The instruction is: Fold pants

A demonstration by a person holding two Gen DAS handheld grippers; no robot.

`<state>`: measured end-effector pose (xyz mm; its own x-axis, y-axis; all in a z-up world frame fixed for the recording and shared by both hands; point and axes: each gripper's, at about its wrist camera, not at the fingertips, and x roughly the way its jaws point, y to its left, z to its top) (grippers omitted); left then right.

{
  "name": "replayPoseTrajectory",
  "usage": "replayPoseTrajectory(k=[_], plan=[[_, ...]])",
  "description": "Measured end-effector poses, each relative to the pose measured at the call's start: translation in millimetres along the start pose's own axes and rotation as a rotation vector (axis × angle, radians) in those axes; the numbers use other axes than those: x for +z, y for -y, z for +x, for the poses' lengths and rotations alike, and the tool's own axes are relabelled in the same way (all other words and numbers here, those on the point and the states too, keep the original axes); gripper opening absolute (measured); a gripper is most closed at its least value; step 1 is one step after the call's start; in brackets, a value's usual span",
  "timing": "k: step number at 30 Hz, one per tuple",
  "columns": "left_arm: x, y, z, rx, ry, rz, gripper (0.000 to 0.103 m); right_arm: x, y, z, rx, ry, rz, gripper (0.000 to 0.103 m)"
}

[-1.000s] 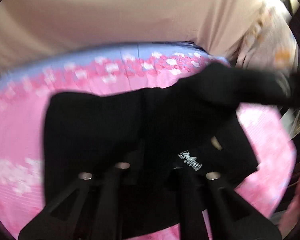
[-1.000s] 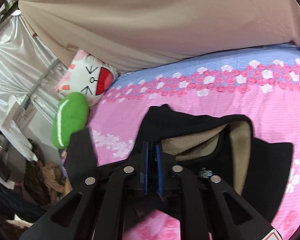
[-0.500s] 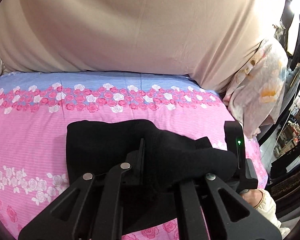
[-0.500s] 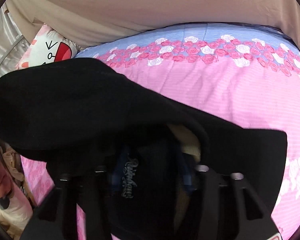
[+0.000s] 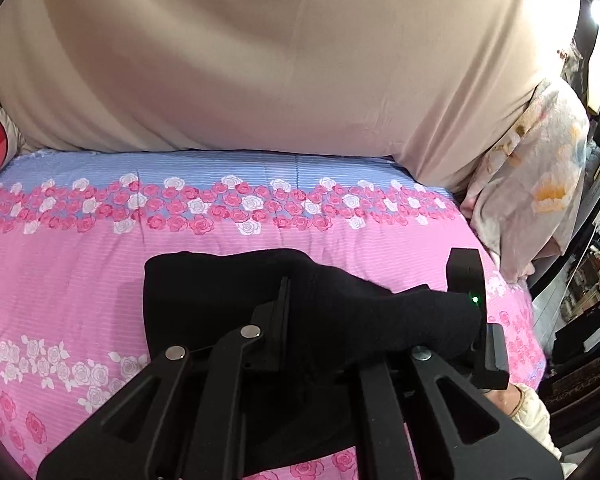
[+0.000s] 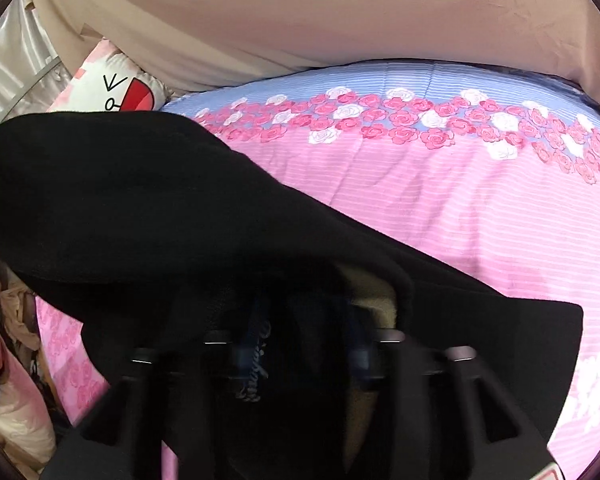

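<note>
Landmark for all positions: the rose band [image 5: 220,208] printed across the pink bedspread [image 5: 60,280].

Left wrist view. The black pants [image 5: 204,300] lie on the pink ground on the near side of the rose band, well clear of it. A second ago this view was blurred and close over the cloth; now it is sharp and higher, with the whole far edge of the garment showing. Left gripper [image 5: 320,320]: jaws fully closed, black fabric draped over and around the fingers, so it reads as pinching a fold. The right gripper's body [image 5: 466,280], green light on, sits at the garment's right end, also nearer than the rose band.

Right wrist view. A second ago the tan lining lay open; now a lifted flap of the pants [image 6: 120,208] hangs across the left half, reaching up towards the rose band [image 6: 380,120]. Right gripper [image 6: 300,340]: jaws closing, nearly shut, dark cloth with a script logo between them; blur hides whether the pads press on it.

Judgement: a fold is mid-carry, one layer raised over the other, not yet laid flat.
</note>
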<state>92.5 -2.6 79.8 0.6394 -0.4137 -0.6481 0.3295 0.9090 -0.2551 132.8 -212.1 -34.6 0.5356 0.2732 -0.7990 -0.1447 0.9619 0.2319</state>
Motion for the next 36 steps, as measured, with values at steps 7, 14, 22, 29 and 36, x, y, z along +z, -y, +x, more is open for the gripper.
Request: replayPoseTrajectory(k=[7, 14, 22, 29, 36], plan=[[-8.1, 39.2, -7.2, -0.085, -0.011, 0.075, 0.006, -3.0, 9.1, -92.4, 0.015, 0.181, 0.074, 0.004], [-78.8, 71.8, 79.9, -0.179, -0.319, 0.066, 0.049, -72.7, 81.2, -84.0, -0.150, 0.079, 0.278, 0.006], [-64.1, -20.2, -43.7, -0.005, 0.004, -0.044, 0.093, -92.3, 71.6, -142.8, 0.005, 0.246, 0.331, 0.063], [-68.8, -98.5, -1.4, 0.133, -0.076, -0.222, 0.093, -74.3, 51.9, -101.5, 0.068, 0.181, 0.340, 0.071], [-91.4, -89.9, 67.5, -0.050, -0.231, -0.248, 0.051, -69.5, 32.7, -63.6, -0.148, 0.090, 0.255, 0.017]])
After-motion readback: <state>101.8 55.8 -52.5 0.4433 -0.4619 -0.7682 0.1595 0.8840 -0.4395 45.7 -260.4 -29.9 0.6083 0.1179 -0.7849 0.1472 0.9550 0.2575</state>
